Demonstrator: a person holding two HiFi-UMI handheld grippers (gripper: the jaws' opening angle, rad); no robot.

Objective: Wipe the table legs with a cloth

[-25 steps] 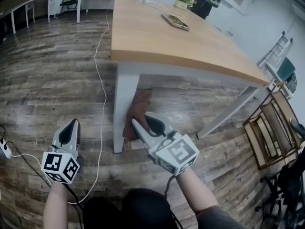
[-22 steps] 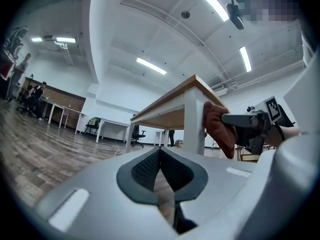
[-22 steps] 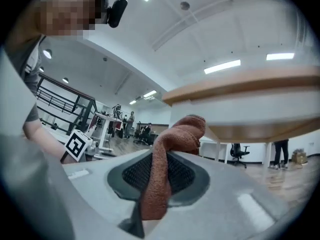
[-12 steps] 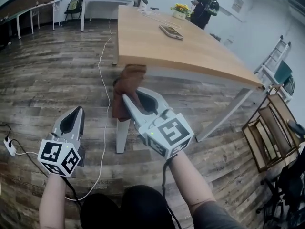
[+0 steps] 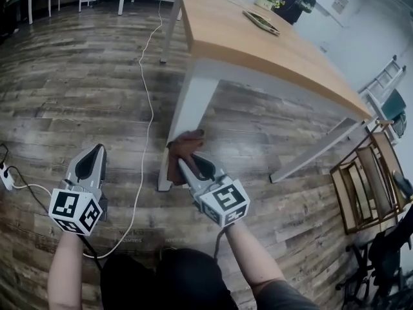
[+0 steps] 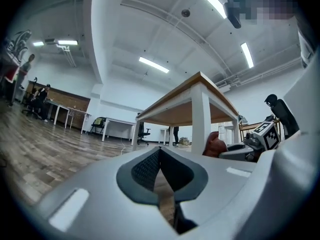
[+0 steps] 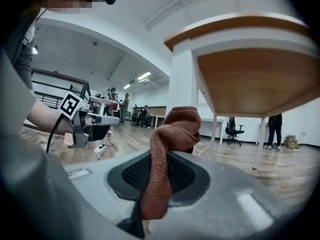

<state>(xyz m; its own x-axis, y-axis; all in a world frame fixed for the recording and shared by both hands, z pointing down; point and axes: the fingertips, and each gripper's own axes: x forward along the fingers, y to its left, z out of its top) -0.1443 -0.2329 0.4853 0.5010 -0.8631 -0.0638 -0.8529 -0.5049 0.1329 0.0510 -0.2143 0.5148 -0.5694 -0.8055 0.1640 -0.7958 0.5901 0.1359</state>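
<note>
The wood-topped counter (image 5: 271, 44) stands on a plank floor (image 5: 77, 76), and its near white leg (image 5: 187, 112) rises just ahead of both claws. The right claw (image 5: 186, 165) is clenched on a brown cloth (image 5: 184, 148), whose bunched top sits against the lower part of that leg. The left claw (image 5: 98, 150) hangs off to the left above the floor, its jaws closed together with nothing between them, and a thin white cable (image 5: 150, 108) trails over the boards between it and the leg.
</note>
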